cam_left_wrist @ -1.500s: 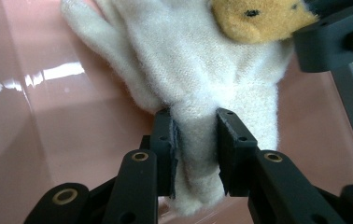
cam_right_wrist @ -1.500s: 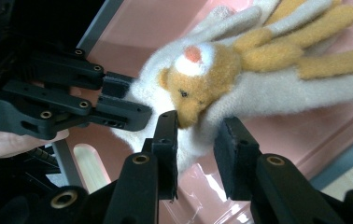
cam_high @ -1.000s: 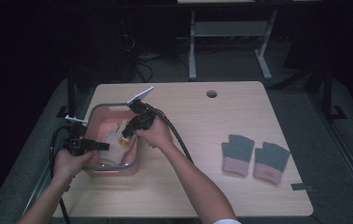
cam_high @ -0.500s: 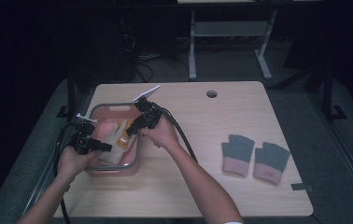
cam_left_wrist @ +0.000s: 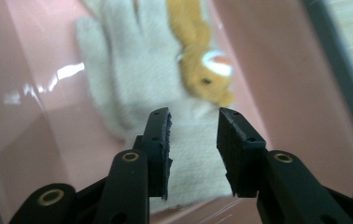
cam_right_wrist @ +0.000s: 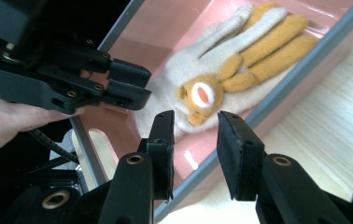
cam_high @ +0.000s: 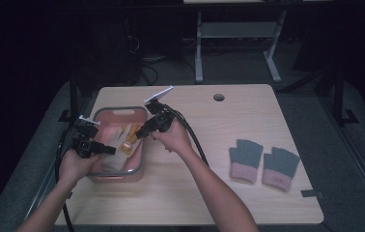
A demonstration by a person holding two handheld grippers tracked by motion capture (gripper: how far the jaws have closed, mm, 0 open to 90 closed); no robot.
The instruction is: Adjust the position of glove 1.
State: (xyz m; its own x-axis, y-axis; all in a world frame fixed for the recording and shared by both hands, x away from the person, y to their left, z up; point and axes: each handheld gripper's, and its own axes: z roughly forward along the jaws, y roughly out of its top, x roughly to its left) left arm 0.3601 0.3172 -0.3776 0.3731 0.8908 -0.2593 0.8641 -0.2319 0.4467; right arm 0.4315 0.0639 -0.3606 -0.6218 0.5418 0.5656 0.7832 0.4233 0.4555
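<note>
The cream knitted glove with orange fingers and a small orange animal face (cam_right_wrist: 198,93) lies flat inside the pink plastic tub with a grey rim (cam_high: 142,145) at the left of the tabletop (cam_high: 209,193). The left hand-held gripper (cam_left_wrist: 193,140) hangs over the glove's cuff, its jaws narrow, just having opened a little, with nothing gripped. The right hand-held gripper (cam_right_wrist: 194,135) hovers above the tub's rim, jaws slightly parted and empty. This looks like the reach-in step; next, one gripper must descend and pinch the cuff.
</note>
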